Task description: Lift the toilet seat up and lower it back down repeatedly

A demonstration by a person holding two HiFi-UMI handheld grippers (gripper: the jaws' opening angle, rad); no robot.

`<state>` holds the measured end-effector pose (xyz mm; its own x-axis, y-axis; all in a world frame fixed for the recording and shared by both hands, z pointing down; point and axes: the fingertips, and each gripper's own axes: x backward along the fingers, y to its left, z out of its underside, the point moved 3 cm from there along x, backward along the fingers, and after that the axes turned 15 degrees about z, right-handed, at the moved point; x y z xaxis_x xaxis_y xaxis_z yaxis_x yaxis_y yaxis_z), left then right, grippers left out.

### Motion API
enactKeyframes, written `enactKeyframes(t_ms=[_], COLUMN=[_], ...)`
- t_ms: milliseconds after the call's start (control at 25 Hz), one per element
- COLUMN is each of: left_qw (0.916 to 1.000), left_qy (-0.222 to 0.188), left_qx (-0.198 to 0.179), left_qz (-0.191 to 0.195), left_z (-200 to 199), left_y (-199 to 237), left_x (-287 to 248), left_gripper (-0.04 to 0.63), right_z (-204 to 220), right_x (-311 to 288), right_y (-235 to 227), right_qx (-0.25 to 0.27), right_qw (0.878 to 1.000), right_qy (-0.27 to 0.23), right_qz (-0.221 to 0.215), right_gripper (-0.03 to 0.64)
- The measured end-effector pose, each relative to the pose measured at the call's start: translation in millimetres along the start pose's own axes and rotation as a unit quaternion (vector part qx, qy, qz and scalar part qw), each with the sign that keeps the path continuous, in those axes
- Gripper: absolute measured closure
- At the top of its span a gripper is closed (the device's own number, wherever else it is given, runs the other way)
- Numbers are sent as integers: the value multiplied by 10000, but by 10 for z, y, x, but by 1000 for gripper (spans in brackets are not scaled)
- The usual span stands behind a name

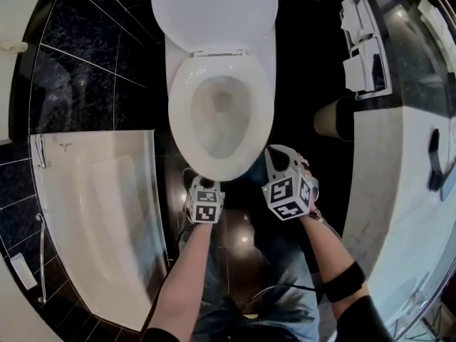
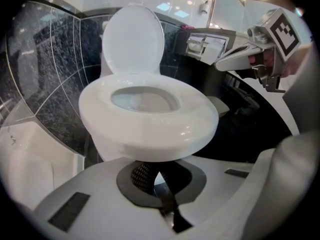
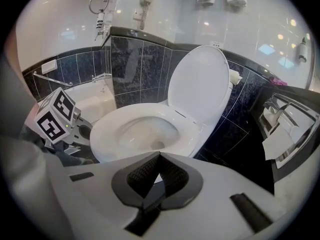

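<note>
Our forearms (image 1: 187, 276) fill the bottom of the head view, and at their ends both tongs sit at the near end of the toilet, centre frame. We check the left gripper (image 2: 158, 173) first: its jaws are pressed together with nothing between them. The tips are just below the front lip of the toilet seat (image 2: 150, 129), though whether they touch it we cannot tell. Over to the right gripper (image 3: 160, 156): jaws together as well, empty, looking across the rim from the lower right. And the seat itself? It lies flat on the bowl, ring down, while the lid (image 1: 214, 9) stands up at the top of the frame. So as we read it, we are at the bottom of a cycle: seat down, no hold on it, a lift yet to begin. How many rounds are done the pictures do not say, and since the task wants repeats, more lifting and lowering may well be left. We judge the left tips best placed to go under the lip and push it up. Now the containers. The toilet bowl (image 1: 203, 137) holds what looks like a little water at its bottom. The bathtub (image 1: 107, 205) at lower left shows nothing in it. The wall holder (image 1: 365, 55) at upper right carries, it seems, two paper rolls.
</note>
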<state>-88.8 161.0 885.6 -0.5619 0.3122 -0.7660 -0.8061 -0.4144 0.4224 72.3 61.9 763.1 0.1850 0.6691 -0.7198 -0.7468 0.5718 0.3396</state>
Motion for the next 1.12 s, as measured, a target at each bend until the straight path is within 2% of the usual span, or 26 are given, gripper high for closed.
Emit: enactKeyframes(t_ms=[240,360,520,800,1120], left_qw=[9992,9994,9998,9982,9868], left_qy=[295,220,33,-517,-1358], left_qx=[221,161,98,-310,-835], left_qz=[131,192,143,-73,-277], left_z=[239,272,102,-694,-1891], left_y=[-88,-176,-229,-405,-1012], left_x=[-14,4,119,745,2112], left_gripper=[601,601,601,601,601], right_z=[-80,-94,-134,-554,-1431], right_x=[18,14,75,509,1389], right_y=[-7,-53,-68,-274,-756], right_qx=[-8,-55,-146,-365,-788], right_qw=[10000,10000,9999,9991,9940], right_qy=[-52,-62,-42,-210,-752], right_qz=[0,19,10,24,30], right_gripper=[598,598,598,598,598])
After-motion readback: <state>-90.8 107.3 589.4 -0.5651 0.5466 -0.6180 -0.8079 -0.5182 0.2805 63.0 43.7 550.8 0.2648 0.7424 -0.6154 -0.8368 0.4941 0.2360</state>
